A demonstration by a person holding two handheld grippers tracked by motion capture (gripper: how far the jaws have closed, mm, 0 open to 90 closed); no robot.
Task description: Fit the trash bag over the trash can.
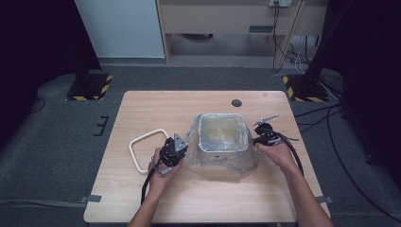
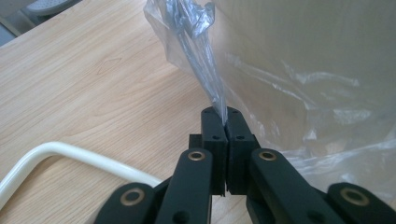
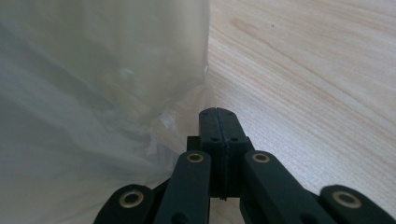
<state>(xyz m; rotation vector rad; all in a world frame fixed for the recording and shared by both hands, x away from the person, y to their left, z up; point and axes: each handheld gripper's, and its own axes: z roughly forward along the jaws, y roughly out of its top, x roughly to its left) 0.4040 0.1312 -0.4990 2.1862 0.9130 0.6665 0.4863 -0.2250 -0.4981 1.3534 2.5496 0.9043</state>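
Centrally on the wooden table point(image 1: 142, 198) stood a square bin point(image 1: 222, 150) lined with a clear plastic bag point(image 1: 243, 163), the film spilling over the rim and pooling on the tabletop around its base. Left gripper point(image 1: 176, 150) sat just beside the bin's left wall; in the left gripper view its jaws were pressed together on a gathered pleat of the plastic bag point(image 2: 205, 60), the film rising in a twisted strip from between the pads. Right gripper point(image 1: 265, 136) sat close against the bin's right wall, the person's right hand point(image 1: 279, 153) behind it. In the right gripper view the right gripper point(image 3: 218, 112) had its jaws fully together at the foot of the bin wall, where film met wood; whether any film was caught between them could not be told. A white loop-shaped frame point(image 1: 142, 146) lay flat on the table to the left of the left gripper, near it, one bend of it visible in the left gripper view point(image 2: 70, 154). Left hand point(image 1: 161, 172) held its gripper from below
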